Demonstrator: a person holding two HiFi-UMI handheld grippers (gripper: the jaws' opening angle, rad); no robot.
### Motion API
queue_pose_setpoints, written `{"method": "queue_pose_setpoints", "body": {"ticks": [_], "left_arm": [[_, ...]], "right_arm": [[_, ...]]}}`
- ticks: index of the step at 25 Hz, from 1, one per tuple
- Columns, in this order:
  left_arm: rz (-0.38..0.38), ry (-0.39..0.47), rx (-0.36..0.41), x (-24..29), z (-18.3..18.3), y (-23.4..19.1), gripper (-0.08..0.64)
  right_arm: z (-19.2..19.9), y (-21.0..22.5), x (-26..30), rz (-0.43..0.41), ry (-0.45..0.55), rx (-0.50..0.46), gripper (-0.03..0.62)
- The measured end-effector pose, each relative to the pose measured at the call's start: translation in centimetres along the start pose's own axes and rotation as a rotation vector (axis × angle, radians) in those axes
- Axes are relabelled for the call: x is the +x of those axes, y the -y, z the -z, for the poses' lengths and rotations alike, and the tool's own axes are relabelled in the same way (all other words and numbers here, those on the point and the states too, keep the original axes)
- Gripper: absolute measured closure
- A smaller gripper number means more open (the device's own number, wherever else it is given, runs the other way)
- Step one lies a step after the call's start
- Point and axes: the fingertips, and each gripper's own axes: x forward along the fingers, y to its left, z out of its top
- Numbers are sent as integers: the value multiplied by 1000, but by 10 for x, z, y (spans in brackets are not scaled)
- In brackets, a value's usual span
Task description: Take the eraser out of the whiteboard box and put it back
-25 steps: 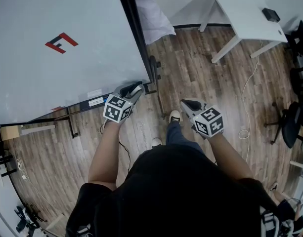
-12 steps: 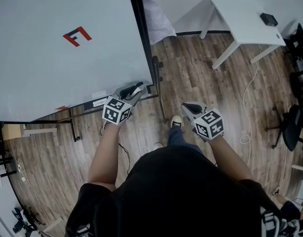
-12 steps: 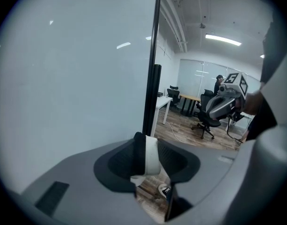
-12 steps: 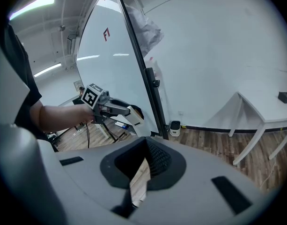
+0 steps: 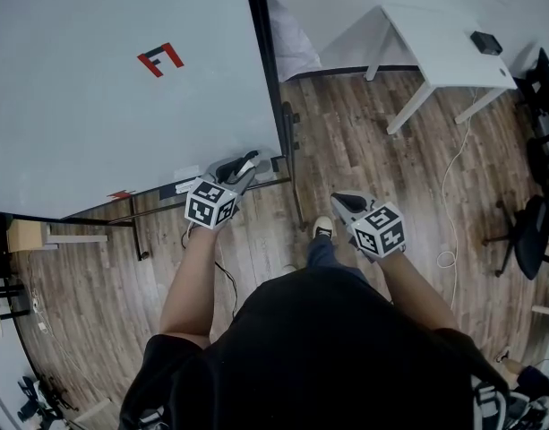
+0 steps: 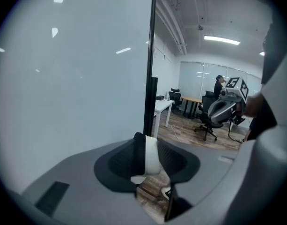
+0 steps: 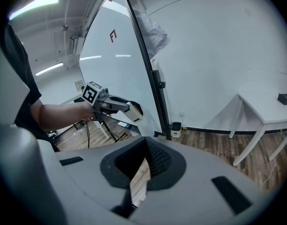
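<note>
My left gripper [image 5: 246, 162] is shut on the eraser [image 6: 151, 154], a white block with a dark felt side standing upright between the pads. It hangs at the lower right corner of the whiteboard [image 5: 113, 88], just above the tray ledge [image 5: 158, 193] along the board's bottom edge. The right gripper view shows the same eraser [image 7: 135, 112] sticking out of the left gripper [image 7: 127, 108] in front of the board. My right gripper [image 5: 343, 201] is shut and holds nothing. It hovers over the wooden floor to the right of the board, apart from it.
The whiteboard's black side post [image 5: 265, 70] stands just right of the left gripper. A white table [image 5: 444, 38] is at the back right, with an office chair [image 5: 529, 222] and a loose cable [image 5: 449, 168] on the floor. The person's shoe [image 5: 321, 229] sits below the right gripper.
The left gripper has lifted a little with the eraser still in its jaws. The right gripper drifted slightly. The head view has shifted, so the board's red mark sits further right.
</note>
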Motion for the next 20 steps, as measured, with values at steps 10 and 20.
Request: {"method": "queue_pose_setpoints", "body": {"ticks": [10, 20], "left_arm": [[-21, 3, -28, -33, 18, 6, 405], [-35, -11, -56, -71, 41, 6, 405]], "right_arm": [[-1, -15, -6, 3, 12, -15, 598], [-6, -34, -6, 0, 21, -37, 598]]}}
